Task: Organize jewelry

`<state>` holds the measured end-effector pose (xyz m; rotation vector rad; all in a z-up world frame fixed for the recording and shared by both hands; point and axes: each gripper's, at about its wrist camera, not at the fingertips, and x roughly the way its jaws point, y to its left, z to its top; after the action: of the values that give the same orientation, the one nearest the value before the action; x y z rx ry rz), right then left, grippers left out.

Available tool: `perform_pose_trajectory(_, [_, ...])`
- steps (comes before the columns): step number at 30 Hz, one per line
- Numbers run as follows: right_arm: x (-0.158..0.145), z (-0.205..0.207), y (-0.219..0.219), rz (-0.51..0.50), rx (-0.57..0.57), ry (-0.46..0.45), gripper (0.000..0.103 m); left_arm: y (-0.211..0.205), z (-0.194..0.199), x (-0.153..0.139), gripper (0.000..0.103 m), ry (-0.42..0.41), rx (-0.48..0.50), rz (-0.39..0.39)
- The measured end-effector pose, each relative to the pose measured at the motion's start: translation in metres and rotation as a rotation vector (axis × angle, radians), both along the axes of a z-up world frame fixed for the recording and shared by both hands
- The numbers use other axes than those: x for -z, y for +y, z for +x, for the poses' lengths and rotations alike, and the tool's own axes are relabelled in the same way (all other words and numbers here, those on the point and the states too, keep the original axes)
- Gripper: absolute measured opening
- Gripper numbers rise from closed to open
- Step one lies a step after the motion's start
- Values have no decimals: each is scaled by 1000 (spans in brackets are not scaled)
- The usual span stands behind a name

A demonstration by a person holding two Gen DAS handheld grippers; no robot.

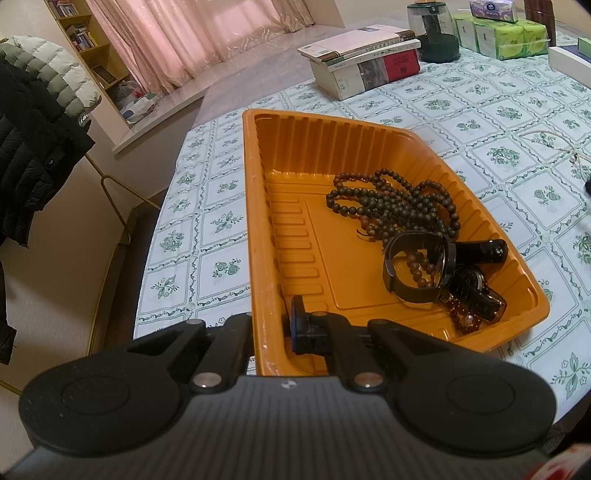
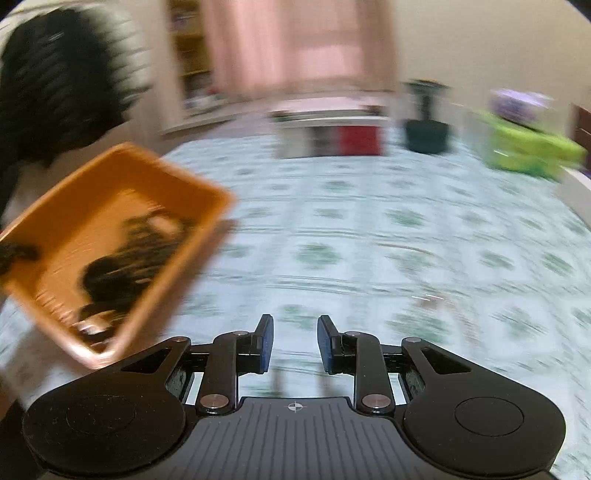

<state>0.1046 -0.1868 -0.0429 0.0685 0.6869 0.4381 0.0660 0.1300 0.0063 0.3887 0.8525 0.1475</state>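
Left gripper [image 1: 271,328]: jaws closed tight on the near wall of the orange tray [image 1: 258,229], low in the left wrist frame; one blue pad sits inside the tray, the other finger outside the rim
Right gripper [image 2: 294,343]: jaws partly apart with nothing between them, only tablecloth showing through the gap, at the bottom centre of the right wrist frame
Orange tray: ribbed plastic, resting on the table [image 1: 517,177], filling the middle of the left wrist frame; in the right wrist frame it lies blurred at the left edge
Dark bead strands [image 1: 391,201]: a loose tangle of brown-black beads piled in the right half of the tray
Black band [image 1: 417,264]: a closed loop standing on edge just below the beads, some reddish beads seen through it
Other pieces: a black cylinder-shaped item [image 1: 480,251] and a heap of dark and amber bits in the tray's lower right corner, too jumbled to tell apart
Thin chain [image 1: 554,144]: pale, lying on the cloth at the right edge, outside the tray
Table: covered in a white cloth with green flower squares
Far end: stacked books [image 1: 365,62], a dark jar [image 1: 436,33] and green tissue packs [image 1: 509,37] in the upper right
Right wrist picture: heavily smeared
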Motion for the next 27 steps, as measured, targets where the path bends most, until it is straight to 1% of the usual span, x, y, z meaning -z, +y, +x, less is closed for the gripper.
perform_pose_trajectory(2, [1,6,-21,4,70,7,26,0,0,0,3,0,0,0])
perform_pose_trajectory(4, [2,15,-37,0,115,11,26,0,0,0,3,0,-1,-1])
perform_pose_trajectory(9, [2,36,-56,-24,147,11,26,0,0,-2,3,0,-2,-2])
perform_pose_trajectory(13, [6,51,-56,-62,134,3,26,0,0,-3,3,2,-2,1])
perform_pose_trajectory(17, [18,67,-42,-119,87,6,26,0,1,-3,3,2,-4,0])
perform_pose_trajectory(23, [34,74,-31,-193,43,-13,26,1,1,-2,3,4,-7,0])
perform_pose_trajectory(27, [38,76,-27,-213,34,-28,26,1,1,-2,4,5,-7,0])
